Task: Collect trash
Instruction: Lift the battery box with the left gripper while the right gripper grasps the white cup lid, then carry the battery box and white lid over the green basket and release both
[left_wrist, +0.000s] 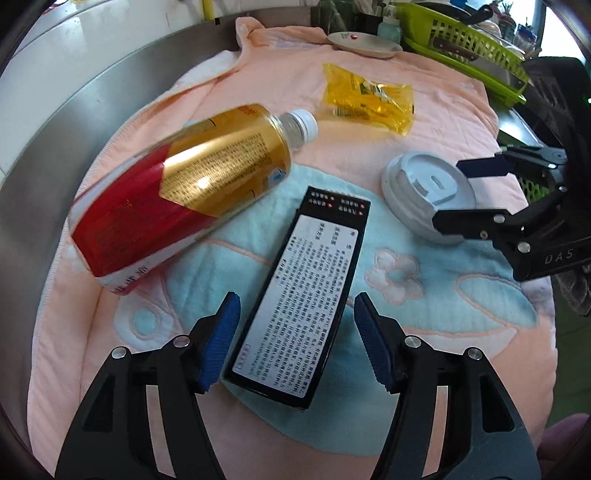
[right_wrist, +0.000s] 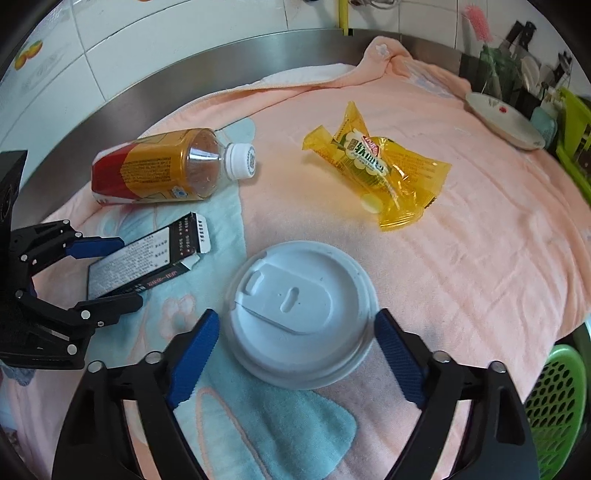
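Four pieces of trash are lying on the pink towel (right_wrist: 461, 258), and we are listing them from the nearest outward.

Item one: a flat black box (left_wrist: 299, 299), printed side up, is lying lengthwise between the fingers of our left gripper (left_wrist: 295, 341). Its jaws are standing wide open on either side of the box's near end, holding nothing; neither pad appears to be touching the cardboard. We are judging this line-up to be deliberate, since the narrow width is what the jaws can close across.

Item two: a white cup lid (right_wrist: 301, 314), top side up, is sitting flat between the fingers of our right gripper (right_wrist: 297, 356). Those jaws are likewise spread wide and gripping nothing, flanking the lid's broadest part, with little room to spare on either side. A flat lid on soft cloth looks awkward to pinch; we are expecting the rim to be the only purchase.

Item three: a capped bottle (right_wrist: 162, 170) with a red and gold label is lying on its side beyond the box, well apart from both grippers.

Item four: a crumpled yellow wrapper (right_wrist: 376, 166) is resting farther back.

Surroundings: a small plate (right_wrist: 502, 120) is sitting at the towel's far edge, and a green basket (right_wrist: 557, 406) is showing at the lower right, possibly the bin, though we cannot tell.
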